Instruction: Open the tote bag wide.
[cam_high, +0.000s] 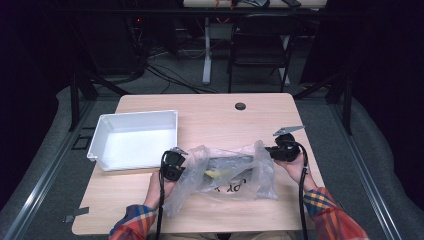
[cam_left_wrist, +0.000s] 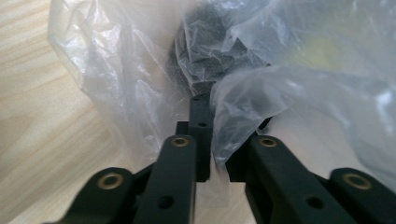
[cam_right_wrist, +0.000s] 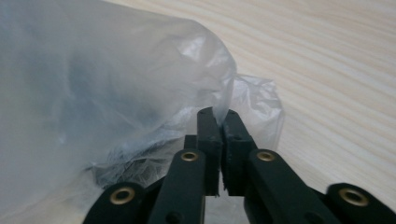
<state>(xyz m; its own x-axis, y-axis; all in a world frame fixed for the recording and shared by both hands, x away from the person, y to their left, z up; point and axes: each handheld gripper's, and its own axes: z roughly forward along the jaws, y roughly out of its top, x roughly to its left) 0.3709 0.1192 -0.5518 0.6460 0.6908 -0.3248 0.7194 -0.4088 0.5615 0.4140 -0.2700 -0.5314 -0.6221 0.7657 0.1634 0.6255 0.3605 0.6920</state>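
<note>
A crumpled clear plastic bag (cam_high: 225, 175) lies on the wooden table (cam_high: 210, 115), with a dark flat item (cam_high: 227, 162) and something yellow (cam_high: 212, 173) inside it. My left gripper (cam_high: 185, 165) is at the bag's left end. In the left gripper view its jaws (cam_left_wrist: 211, 135) stand shut, with the bag's film (cam_left_wrist: 261, 93) pinched between them and a dark grainy item (cam_left_wrist: 210, 60) showing through the plastic. My right gripper (cam_high: 268, 151) holds the bag's right end. Its jaws (cam_right_wrist: 218, 119) are shut on a fold of the bag (cam_right_wrist: 116, 84).
An empty white bin (cam_high: 102, 131) stands on the table's left half, just behind my left hand. A round cable hole (cam_high: 240, 106) sits near the far edge. A dark chair (cam_high: 260, 45) and a table leg stand beyond the table.
</note>
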